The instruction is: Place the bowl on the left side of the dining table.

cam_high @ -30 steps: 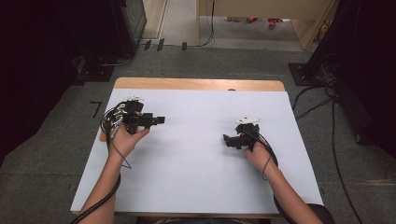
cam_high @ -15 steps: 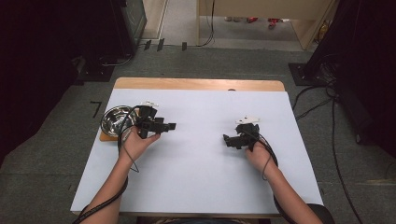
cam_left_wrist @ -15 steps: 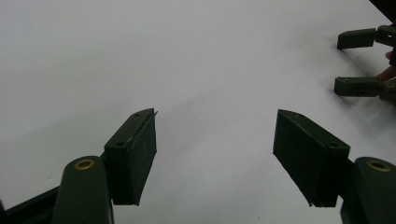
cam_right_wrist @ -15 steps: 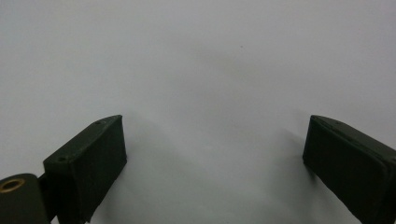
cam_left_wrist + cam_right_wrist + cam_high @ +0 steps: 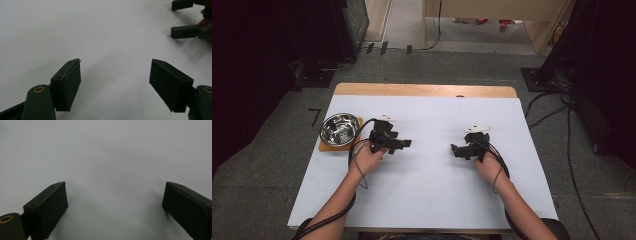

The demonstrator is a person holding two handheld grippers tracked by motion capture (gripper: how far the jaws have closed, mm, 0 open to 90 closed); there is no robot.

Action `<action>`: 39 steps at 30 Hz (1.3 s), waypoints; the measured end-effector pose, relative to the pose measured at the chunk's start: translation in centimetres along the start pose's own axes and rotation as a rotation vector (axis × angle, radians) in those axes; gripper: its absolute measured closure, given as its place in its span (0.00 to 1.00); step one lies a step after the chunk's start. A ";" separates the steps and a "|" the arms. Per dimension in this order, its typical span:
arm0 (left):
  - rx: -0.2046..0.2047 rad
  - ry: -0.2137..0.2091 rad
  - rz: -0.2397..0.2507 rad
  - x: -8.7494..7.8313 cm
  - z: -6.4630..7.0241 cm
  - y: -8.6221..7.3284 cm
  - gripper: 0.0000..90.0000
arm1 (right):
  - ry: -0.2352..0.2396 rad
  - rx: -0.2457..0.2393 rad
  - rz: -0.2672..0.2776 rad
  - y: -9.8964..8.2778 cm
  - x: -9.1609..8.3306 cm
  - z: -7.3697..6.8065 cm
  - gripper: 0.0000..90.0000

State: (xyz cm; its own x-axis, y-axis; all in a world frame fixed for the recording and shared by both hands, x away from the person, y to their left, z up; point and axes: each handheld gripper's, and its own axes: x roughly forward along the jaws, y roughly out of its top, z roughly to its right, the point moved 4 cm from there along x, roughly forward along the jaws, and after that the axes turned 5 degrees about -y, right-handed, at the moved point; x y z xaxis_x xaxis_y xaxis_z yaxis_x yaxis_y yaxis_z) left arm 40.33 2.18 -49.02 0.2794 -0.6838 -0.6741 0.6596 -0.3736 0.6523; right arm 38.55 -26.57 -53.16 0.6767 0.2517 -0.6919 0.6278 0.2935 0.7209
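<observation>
A shiny steel bowl (image 5: 339,129) sits on a small wooden board (image 5: 326,146) at the left edge of the white table (image 5: 432,195). My left gripper (image 5: 404,144) hovers just right of the bowl and points toward the table's middle. Its jaws have just been opening and stand open, nothing between them (image 5: 115,80). My right gripper (image 5: 453,149) rests at the middle right, pointing left, open and empty (image 5: 113,207). The two grippers face each other a short way apart. The right gripper's jaws show far off in the left gripper view (image 5: 185,18).
Bare white tabletop lies between and in front of the grippers. A wooden strip (image 5: 422,90) runs along the table's far edge. Cables (image 5: 552,107) and dark equipment stand on the floor around the table.
My left gripper has moved right and slightly down, away from over the bowl, which now shows fully. The right gripper has not moved.
</observation>
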 end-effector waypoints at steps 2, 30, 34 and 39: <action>0.010 -0.004 -0.005 0.3 0.3 -0.1 0.29 | 0.000 0.000 0.000 0.0 0.0 0.0 0.06; 0.157 -0.007 -0.060 3.7 2.9 -1.5 0.20 | 0.000 0.001 0.000 0.0 0.0 0.0 0.06; 0.171 -0.012 -0.058 3.8 2.9 -1.6 0.18 | 0.000 0.001 0.000 0.0 0.0 0.0 0.06; 0.179 -0.026 -0.058 3.8 2.9 -1.7 0.16 | 0.000 0.001 0.000 0.0 0.0 0.0 0.06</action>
State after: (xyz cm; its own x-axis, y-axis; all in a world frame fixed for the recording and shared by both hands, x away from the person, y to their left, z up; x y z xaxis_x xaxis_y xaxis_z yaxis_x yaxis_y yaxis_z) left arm 38.25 -1.60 -51.67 0.2251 -0.6731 -0.7045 0.5387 -0.5165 0.6656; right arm 38.54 -26.57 -53.16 0.6766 0.2516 -0.6921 0.6284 0.2927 0.7207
